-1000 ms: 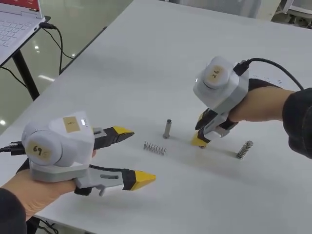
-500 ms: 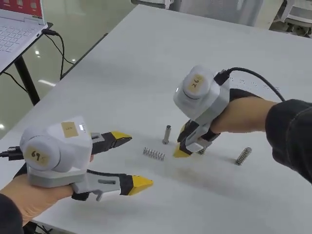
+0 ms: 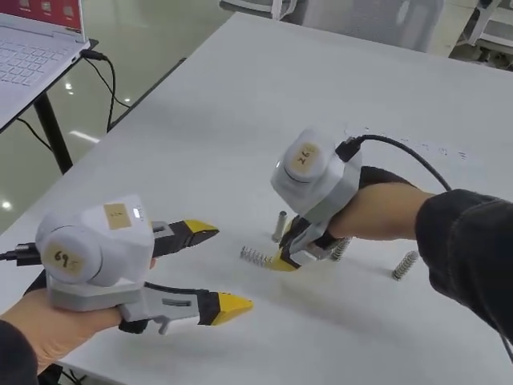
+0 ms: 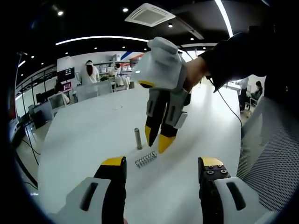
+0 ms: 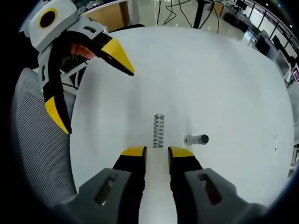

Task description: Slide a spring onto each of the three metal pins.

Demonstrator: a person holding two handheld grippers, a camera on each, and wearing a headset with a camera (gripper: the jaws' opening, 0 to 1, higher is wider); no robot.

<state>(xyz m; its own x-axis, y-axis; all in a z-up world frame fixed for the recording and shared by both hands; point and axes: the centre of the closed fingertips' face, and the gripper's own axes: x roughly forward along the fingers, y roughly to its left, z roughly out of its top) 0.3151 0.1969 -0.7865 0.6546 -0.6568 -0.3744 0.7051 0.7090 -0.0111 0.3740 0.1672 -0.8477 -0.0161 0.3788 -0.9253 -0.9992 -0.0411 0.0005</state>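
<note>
Right gripper view: the right gripper (image 5: 157, 150) has its jaws narrowly apart and empty, tips just short of a spring (image 5: 159, 130) lying flat on the white table (image 5: 224, 84). A metal pin (image 5: 196, 139) stands upright beside the spring. The left gripper (image 4: 162, 161) has its jaws wide apart, holding nothing.

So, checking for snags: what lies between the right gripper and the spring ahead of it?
Bare table. In the right gripper view, the spring lies just beyond the right gripper, the pin off to the side.

On table (image 3: 240, 104), spring (image 3: 254, 256) left of pin (image 3: 280, 225); seemingly another spring (image 3: 341, 249) right.
</note>
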